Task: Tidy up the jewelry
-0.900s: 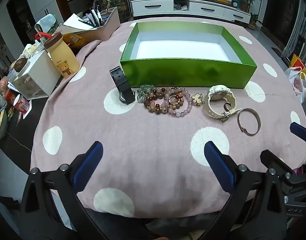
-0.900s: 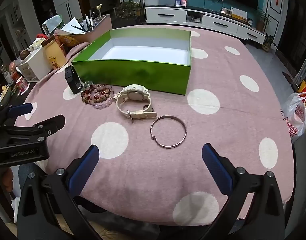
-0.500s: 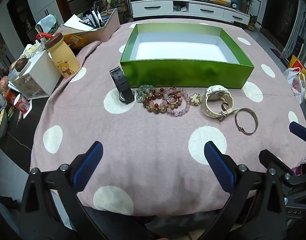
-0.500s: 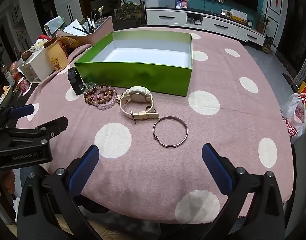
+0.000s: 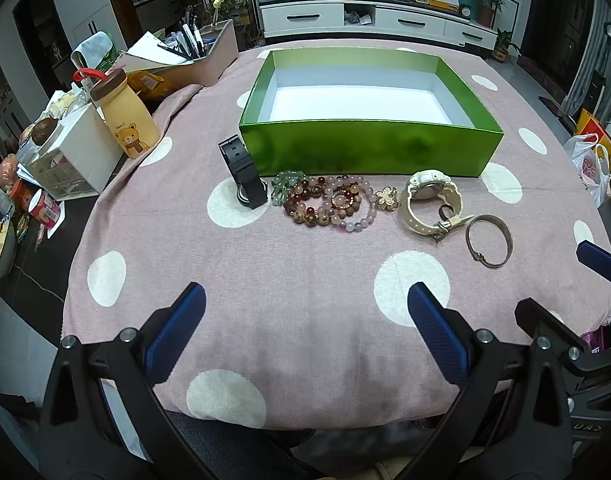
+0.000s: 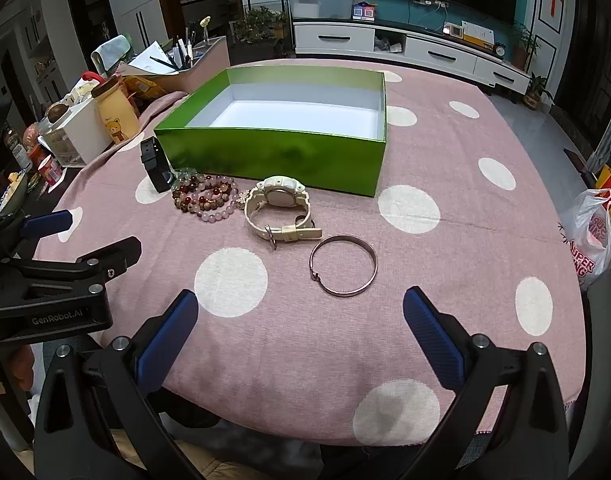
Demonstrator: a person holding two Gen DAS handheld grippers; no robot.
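An open green box [image 5: 369, 150] [image 6: 273, 156] with a white, empty inside stands on the pink dotted cloth. In front of it lie a black watch [image 5: 244, 174] [image 6: 155, 164], a pile of bead bracelets [image 5: 329, 202] [image 6: 205, 196], a small gold flower piece [image 5: 386, 198], a cream watch [image 5: 431, 204] [image 6: 279, 210] and a metal bangle [image 5: 489, 240] [image 6: 343, 265]. My left gripper [image 5: 305, 320] is open and empty near the table's front edge. My right gripper [image 6: 301, 324] is open and empty, just short of the bangle.
At the left stand a yellow bear bottle [image 5: 125, 116], a white drawer box [image 5: 73, 152] and a tray of pens and papers [image 5: 185, 56]. A plastic bag [image 6: 593, 240] hangs off the right edge. The table edge is close below both grippers.
Both grippers have drawn back slightly and lifted, so the box and jewelry sit a little farther off. Nothing on the table has moved.
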